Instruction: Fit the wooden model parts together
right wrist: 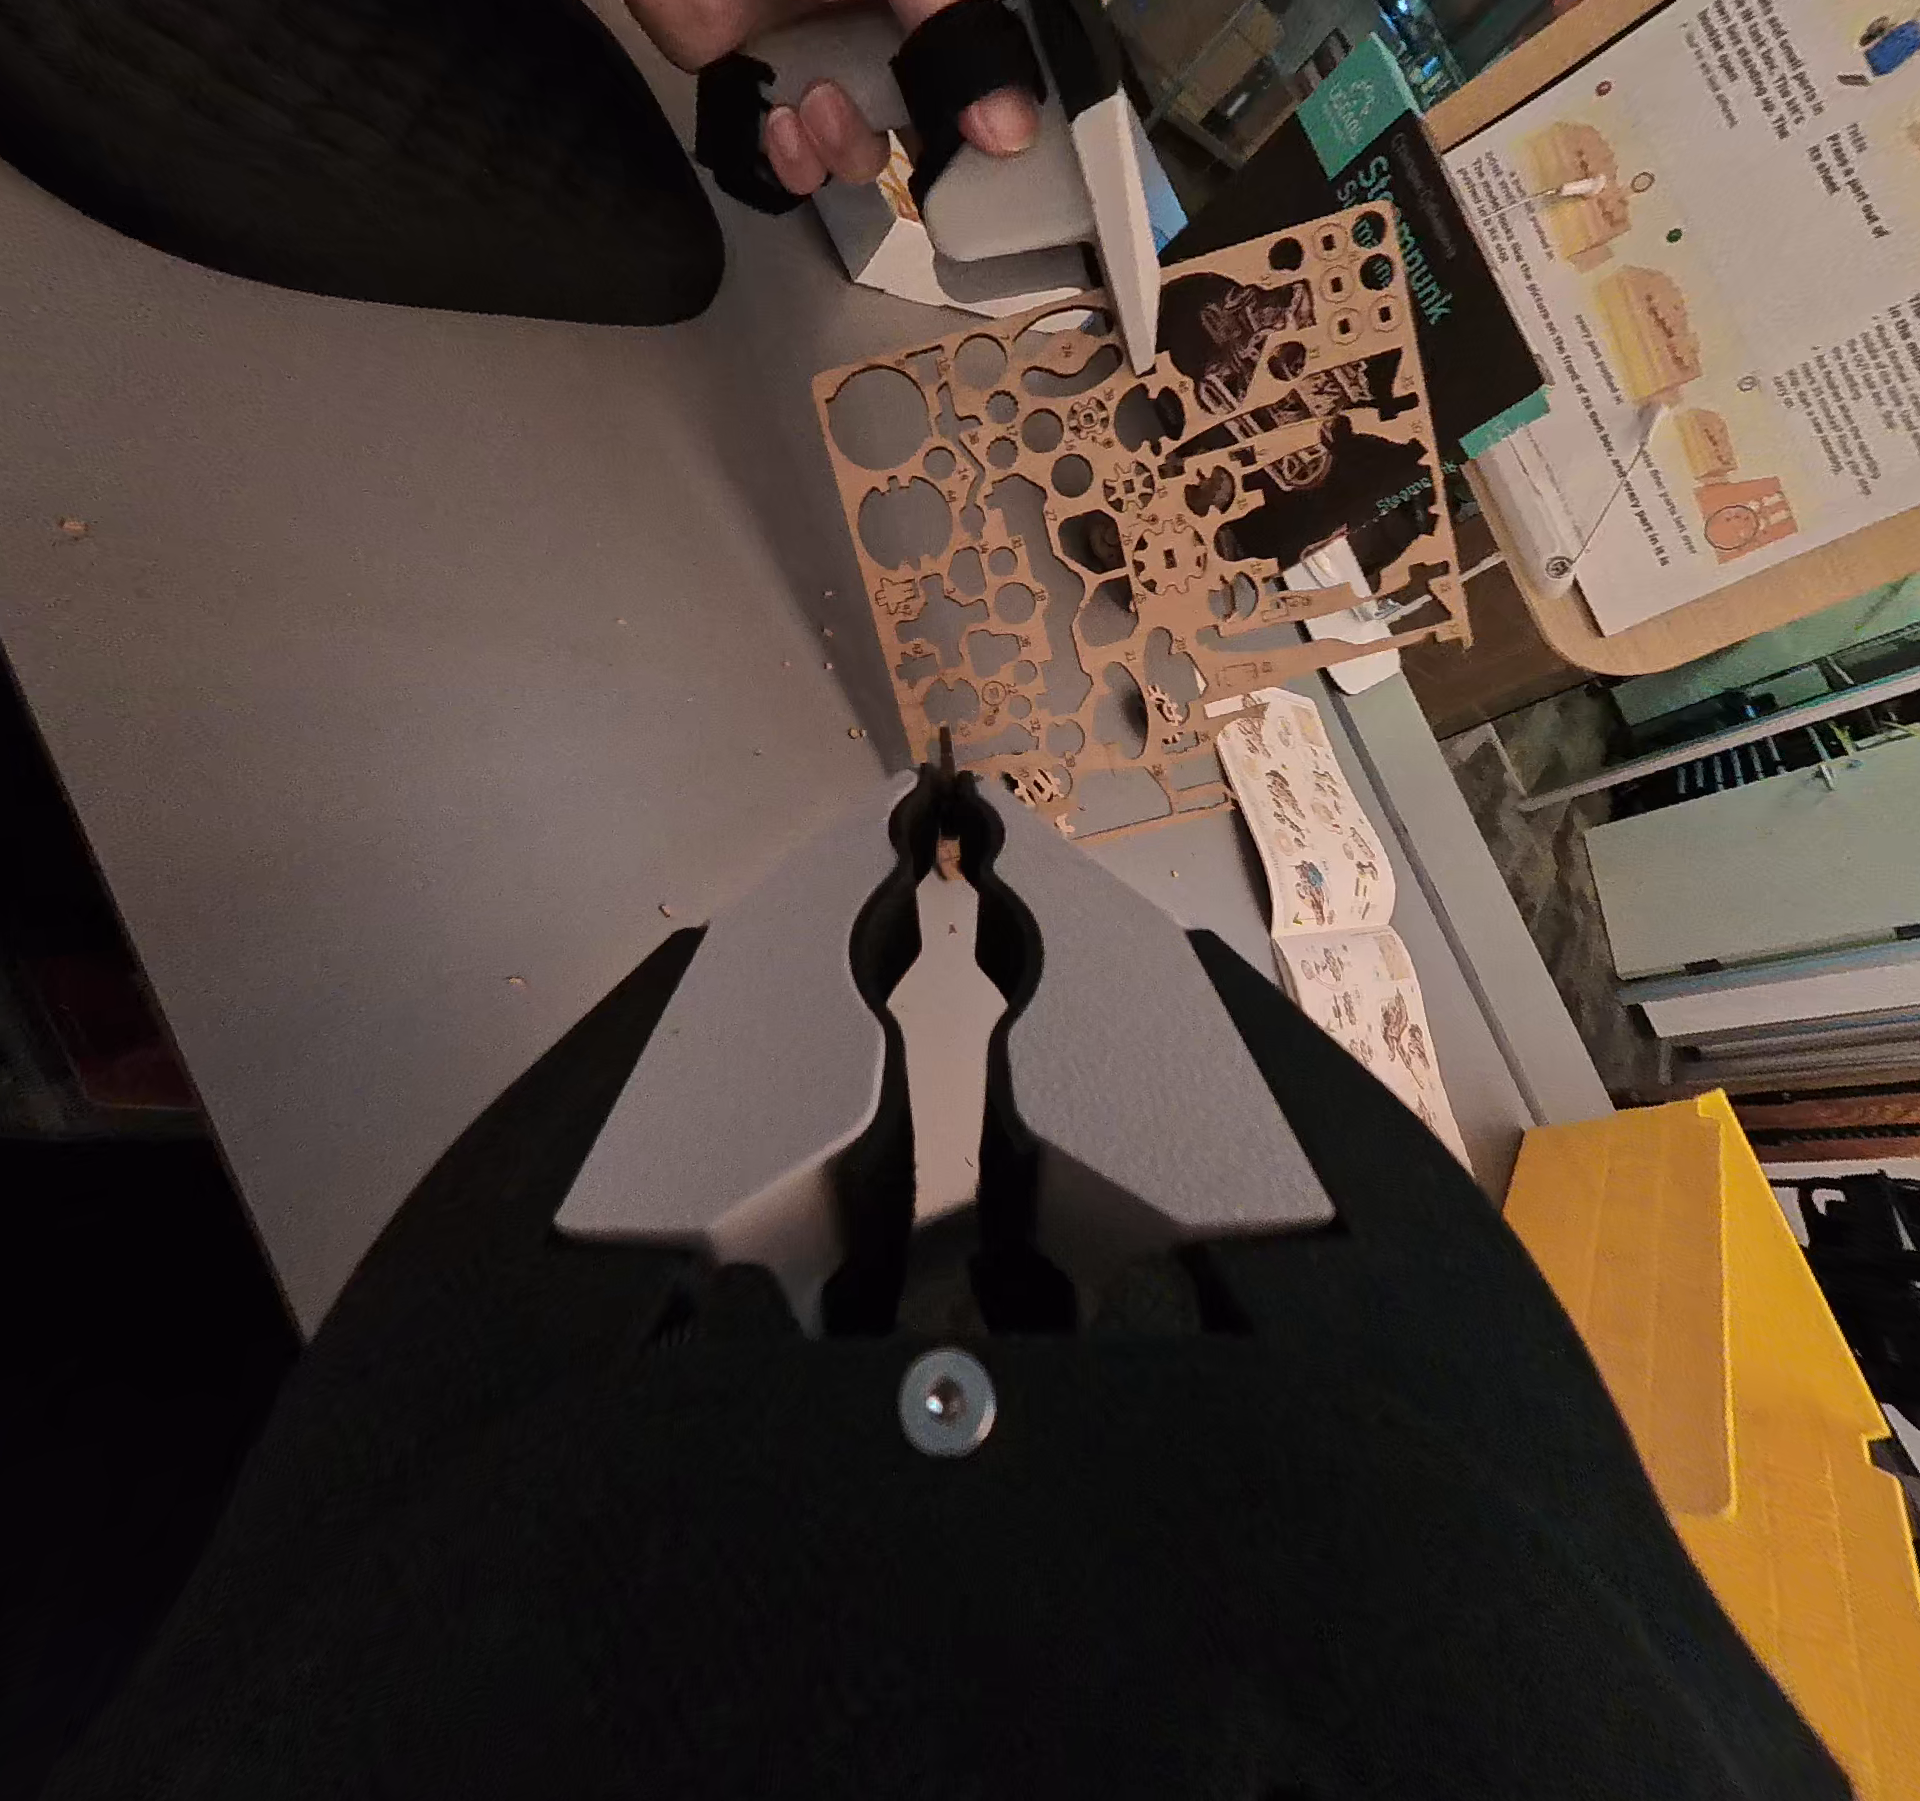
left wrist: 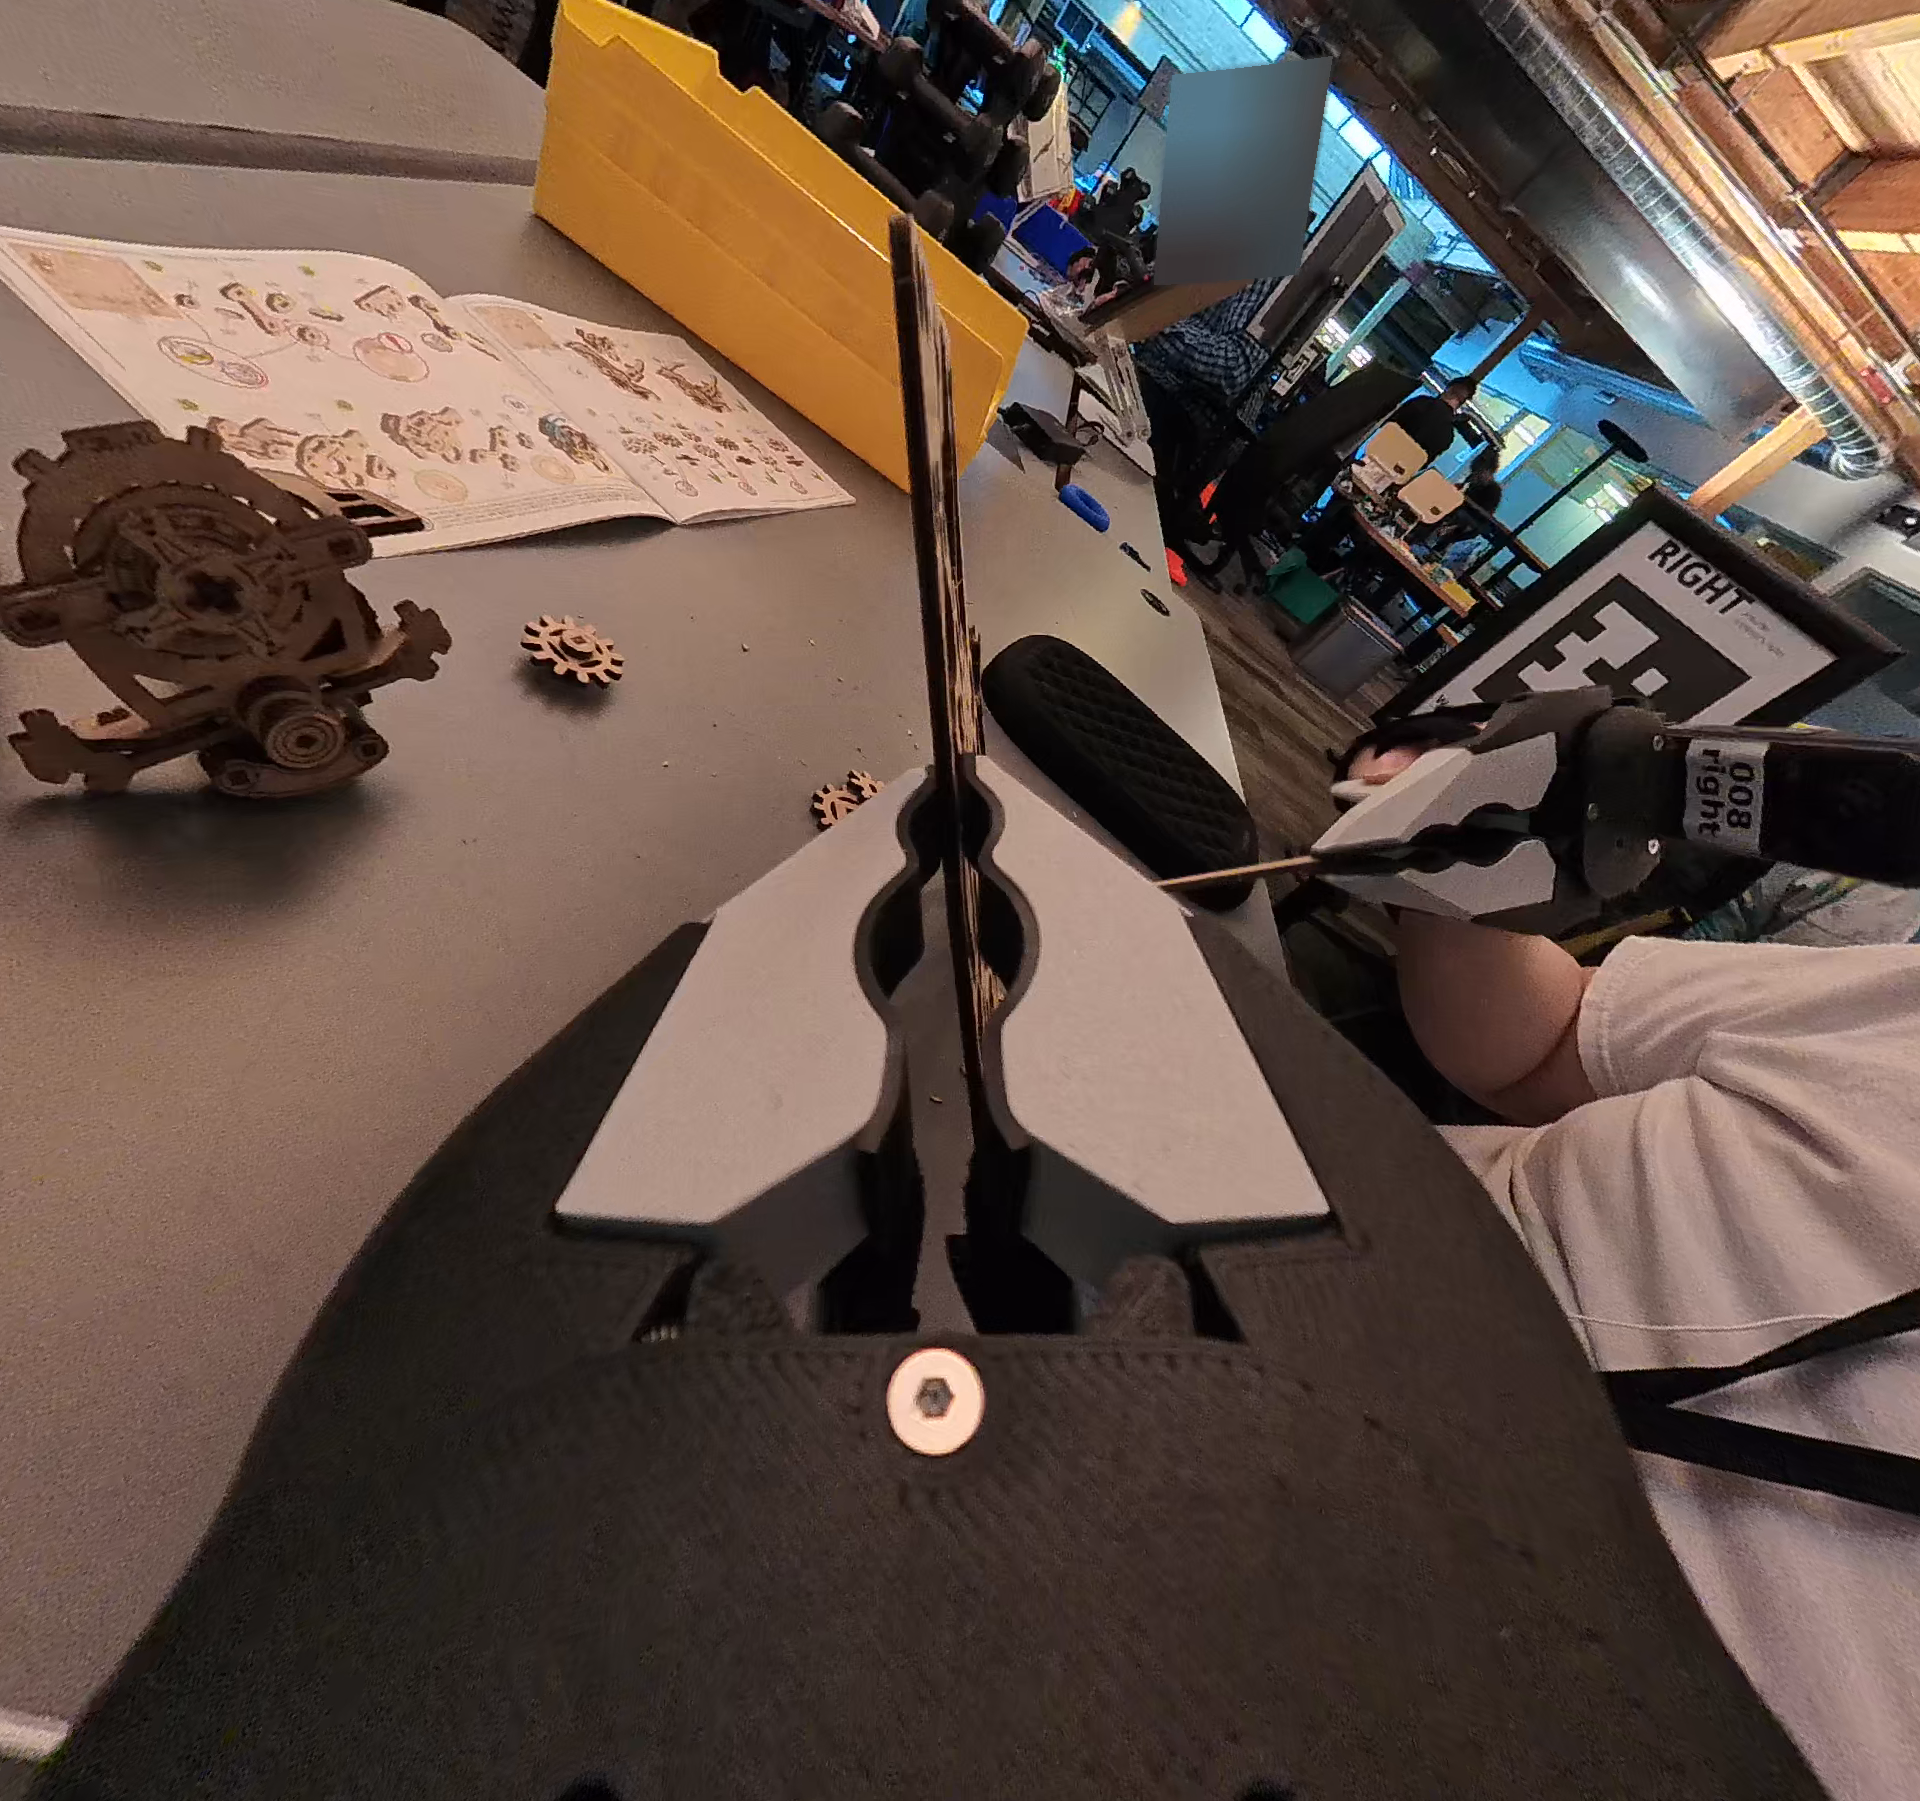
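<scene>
On the grey table (left wrist: 312,972), a half-built brown wooden gear model (left wrist: 197,608) stands far left. The left gripper (left wrist: 951,795) clamps the thin perforated wooden parts sheet (left wrist: 930,504) upright; the right gripper (left wrist: 1335,852) pinches a thin wooden stick (left wrist: 1236,875)

matt laser-cut wooden sheet (right wrist: 1132,546)

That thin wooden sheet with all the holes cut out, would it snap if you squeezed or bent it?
Probably. The thin wooden sheet is mostly holes, leaving narrow strips that look easy to crack. It stands straight edge-on in the left gripper, so it seems fairly stiff, not floppy. With so much cut away, it is likely very light.
</scene>
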